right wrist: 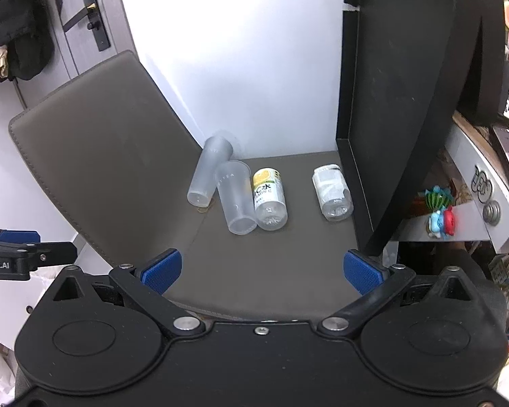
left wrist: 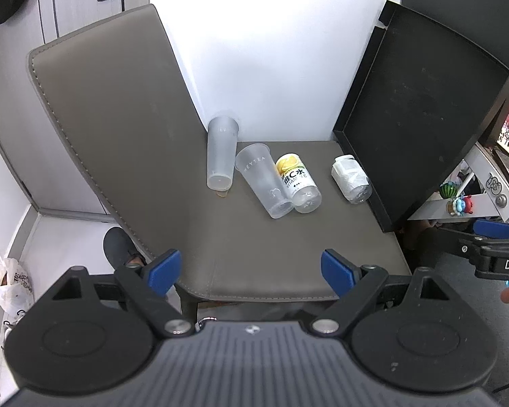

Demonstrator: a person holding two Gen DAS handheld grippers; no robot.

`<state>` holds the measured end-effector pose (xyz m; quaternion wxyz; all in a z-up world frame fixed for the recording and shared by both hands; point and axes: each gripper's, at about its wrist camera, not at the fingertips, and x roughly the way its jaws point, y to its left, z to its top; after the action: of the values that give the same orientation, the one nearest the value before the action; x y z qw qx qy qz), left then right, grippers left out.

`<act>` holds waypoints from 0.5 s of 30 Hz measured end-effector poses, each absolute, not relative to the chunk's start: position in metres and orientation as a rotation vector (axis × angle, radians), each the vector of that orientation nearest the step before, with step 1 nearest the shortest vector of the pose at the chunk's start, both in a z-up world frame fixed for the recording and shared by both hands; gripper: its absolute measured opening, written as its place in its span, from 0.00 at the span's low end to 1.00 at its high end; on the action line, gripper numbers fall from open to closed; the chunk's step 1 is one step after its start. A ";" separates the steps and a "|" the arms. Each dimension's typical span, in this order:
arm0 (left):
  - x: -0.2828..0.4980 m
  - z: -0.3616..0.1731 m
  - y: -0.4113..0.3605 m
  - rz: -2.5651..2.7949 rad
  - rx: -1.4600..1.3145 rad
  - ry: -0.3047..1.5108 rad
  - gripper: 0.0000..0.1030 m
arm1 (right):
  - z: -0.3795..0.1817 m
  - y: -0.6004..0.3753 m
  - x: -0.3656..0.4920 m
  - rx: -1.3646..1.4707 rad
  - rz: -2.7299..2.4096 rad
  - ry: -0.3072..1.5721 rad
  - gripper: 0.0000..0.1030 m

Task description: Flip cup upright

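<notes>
Two clear plastic cups lie on their sides on a grey chair seat (left wrist: 254, 254) near its back. The frosted cup (left wrist: 220, 152) (right wrist: 208, 171) lies against the backrest. The clear cup with lettering (left wrist: 263, 179) (right wrist: 236, 198) lies beside it, its base toward me. My left gripper (left wrist: 252, 273) is open and empty above the seat's front edge. My right gripper (right wrist: 264, 269) is open and empty, also at the front edge, well short of the cups.
A bottle with a yellow label (left wrist: 297, 183) (right wrist: 268, 198) lies touching the clear cup. A second clear bottle (left wrist: 351, 178) (right wrist: 331, 191) lies near a black tray (left wrist: 424, 112) propped at the seat's right. The backrest (left wrist: 112, 125) rises at left. Toys (left wrist: 458, 203) sit on a shelf at right.
</notes>
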<state>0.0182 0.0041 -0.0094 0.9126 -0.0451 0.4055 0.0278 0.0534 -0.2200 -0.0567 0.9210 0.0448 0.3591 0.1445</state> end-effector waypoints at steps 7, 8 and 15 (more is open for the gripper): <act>0.016 -0.012 0.002 0.066 -0.081 0.837 0.86 | -0.059 -0.222 0.050 0.077 0.296 0.730 1.00; 0.016 -0.012 0.002 0.068 -0.078 0.833 0.86 | -0.059 -0.224 0.050 0.075 0.297 0.728 1.00; 0.013 -0.011 0.000 0.076 -0.073 0.807 0.86 | -0.060 -0.226 0.048 0.073 0.305 0.724 1.00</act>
<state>0.0126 0.0004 -0.0112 0.9184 -0.0356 0.3923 0.0368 0.0482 -0.2264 -0.0601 0.9231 0.0356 0.3528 0.1488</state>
